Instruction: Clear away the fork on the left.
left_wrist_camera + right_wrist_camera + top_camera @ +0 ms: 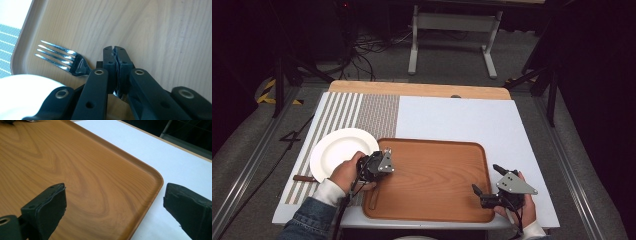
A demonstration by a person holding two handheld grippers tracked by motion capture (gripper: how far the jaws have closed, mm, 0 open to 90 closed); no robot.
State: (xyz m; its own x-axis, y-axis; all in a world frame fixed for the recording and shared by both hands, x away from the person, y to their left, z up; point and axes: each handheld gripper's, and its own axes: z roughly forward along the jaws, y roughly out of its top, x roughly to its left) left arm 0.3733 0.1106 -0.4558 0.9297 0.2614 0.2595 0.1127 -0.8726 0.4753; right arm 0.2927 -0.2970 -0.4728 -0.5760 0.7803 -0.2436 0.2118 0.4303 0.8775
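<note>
Left claw (116, 58): jaws pressed together on the handle of a fork, held low over the near-left corner of the tray.
Fork (62, 60): tines stuck out to the claw's left, just above the tray (155, 30) floor.
Plate (343, 150): white, just left of the left claw, resting on a striped mat (372, 115).
Right claw (489, 181): jaws stood wide apart, straddling the tray's right rim (152, 195); nothing between them but rim and desk (180, 162).

Denim sleeve, white cuff; black tools (382, 161), grey three-cornered plates, silver rivets.
</note>
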